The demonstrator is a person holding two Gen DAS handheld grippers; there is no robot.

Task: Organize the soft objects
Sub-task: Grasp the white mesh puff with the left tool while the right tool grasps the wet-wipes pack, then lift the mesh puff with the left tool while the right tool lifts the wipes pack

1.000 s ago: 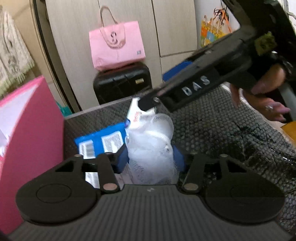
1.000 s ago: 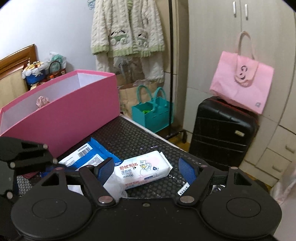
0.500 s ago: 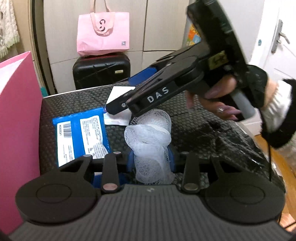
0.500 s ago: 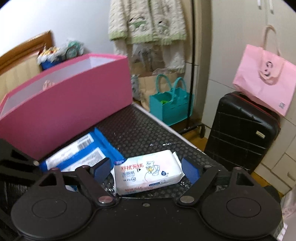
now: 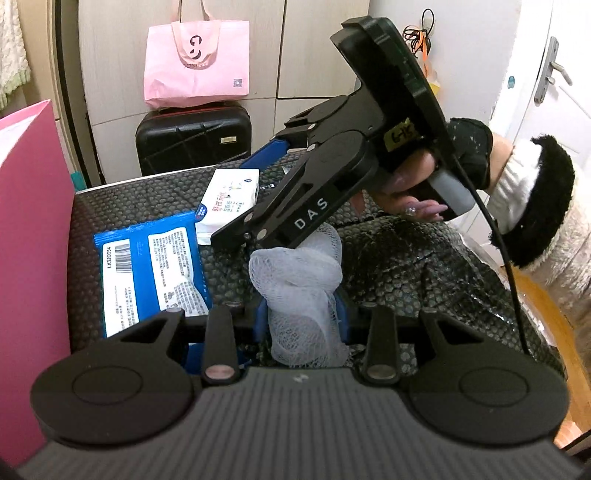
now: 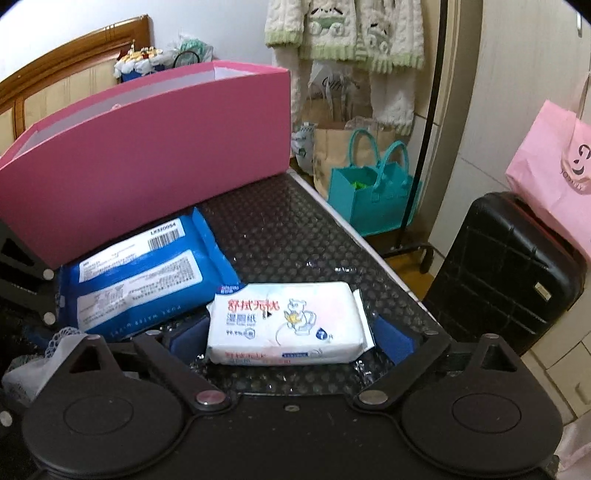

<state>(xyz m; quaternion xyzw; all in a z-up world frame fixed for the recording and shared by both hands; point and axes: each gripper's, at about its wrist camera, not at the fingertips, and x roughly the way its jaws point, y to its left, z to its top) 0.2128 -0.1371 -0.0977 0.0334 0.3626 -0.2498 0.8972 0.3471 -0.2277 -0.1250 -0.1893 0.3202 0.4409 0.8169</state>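
My left gripper (image 5: 301,321) is shut on a white mesh bath puff (image 5: 299,284) and holds it above the black bubble-wrapped table (image 5: 406,266). A blue wipes pack (image 5: 147,266) lies left of it, also in the right wrist view (image 6: 147,273). A white wipes pack (image 6: 288,323) lies between the open blue pads of my right gripper (image 6: 291,338); it also shows in the left wrist view (image 5: 227,201). My right gripper (image 5: 258,192) reaches over the table from the right. A pink box (image 6: 147,155) stands at the table's left side.
A black suitcase (image 5: 194,136) with a pink bag (image 5: 195,59) on top stands beyond the table's far edge. A teal bag (image 6: 369,192) and a brown paper bag sit on the floor. Knit clothes (image 6: 343,33) hang on a rack.
My left gripper has lifted and drawn back with the mesh puff, showing more of the table. My right gripper has come lower and closer around the white wipes pack.
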